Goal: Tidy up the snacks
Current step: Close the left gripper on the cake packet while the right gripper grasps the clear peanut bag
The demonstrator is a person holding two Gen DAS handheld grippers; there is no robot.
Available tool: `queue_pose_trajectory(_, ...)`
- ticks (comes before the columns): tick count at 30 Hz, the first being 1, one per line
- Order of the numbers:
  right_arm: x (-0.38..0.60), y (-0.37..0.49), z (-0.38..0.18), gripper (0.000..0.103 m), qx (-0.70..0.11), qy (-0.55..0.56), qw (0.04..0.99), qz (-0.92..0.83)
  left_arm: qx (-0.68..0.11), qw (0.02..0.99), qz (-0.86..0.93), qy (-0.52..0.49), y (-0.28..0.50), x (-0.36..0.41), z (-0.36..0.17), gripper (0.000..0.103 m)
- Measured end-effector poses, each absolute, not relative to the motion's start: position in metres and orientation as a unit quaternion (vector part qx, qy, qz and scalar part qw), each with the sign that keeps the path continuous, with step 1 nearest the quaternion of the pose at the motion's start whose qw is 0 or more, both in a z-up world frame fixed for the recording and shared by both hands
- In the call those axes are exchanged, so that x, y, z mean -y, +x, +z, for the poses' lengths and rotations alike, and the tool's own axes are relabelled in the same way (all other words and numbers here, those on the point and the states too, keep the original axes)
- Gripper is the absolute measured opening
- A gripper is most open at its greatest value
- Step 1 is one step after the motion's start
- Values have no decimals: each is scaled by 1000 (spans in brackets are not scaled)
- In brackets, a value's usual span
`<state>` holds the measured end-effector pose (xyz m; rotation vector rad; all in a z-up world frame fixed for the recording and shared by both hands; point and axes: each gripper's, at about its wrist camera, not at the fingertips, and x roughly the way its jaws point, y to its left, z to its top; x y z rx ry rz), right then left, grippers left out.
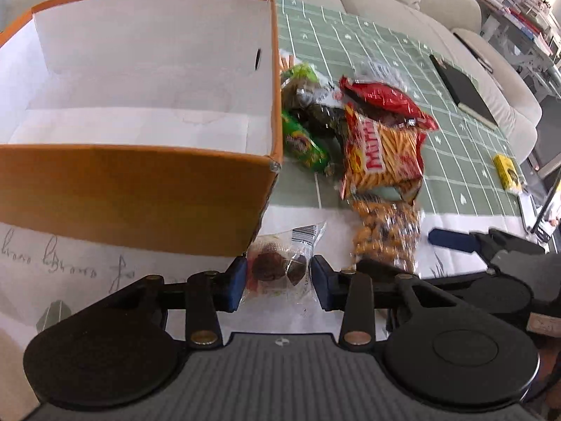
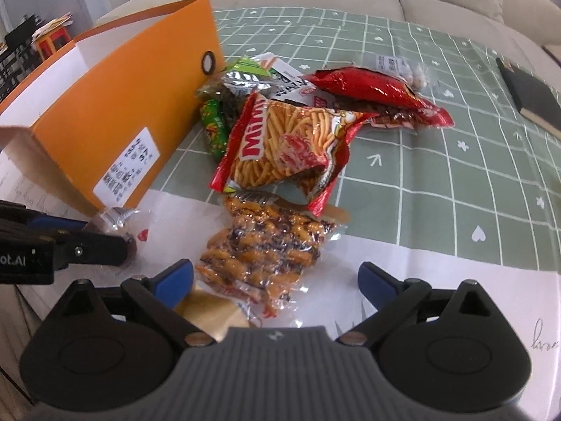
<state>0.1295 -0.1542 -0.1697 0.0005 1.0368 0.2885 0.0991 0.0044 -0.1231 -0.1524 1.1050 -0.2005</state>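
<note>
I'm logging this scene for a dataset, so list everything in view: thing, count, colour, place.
Open cardboard box: one, orange outside, white inside, left.
Clear packet of dark round sweets: one, between left jaws.
Clear bag of orange-brown nuts: one, before right gripper.
Noodle-snack bag: one, red-yellow, centre pile.
Shiny red bag: one, behind it.
Green packets: at least two, beside box.
Black notebook: one, far right.
Yellow pack: one, right edge.
Left gripper: black, blue pads.
Right gripper: same, open.

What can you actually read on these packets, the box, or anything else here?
"Mimi" on the red and yellow stick snack bag, partly creased.
"ot.AI" on the left gripper body, cut off at the frame edge.
White label on the orange box: too blurred.
Handwriting on the white paper: illegible.
</note>
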Motion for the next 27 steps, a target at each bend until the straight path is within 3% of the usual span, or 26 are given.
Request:
queue_pose_trajectory(22,157,122,-170,99,-486,12,864,134,-512,854,-94,-31,84,-8,-121,44)
queue_pose_trajectory(27,157,136,-168,99,-500,66,857,107,-507,857,-83,-33,82,-16,-119,44)
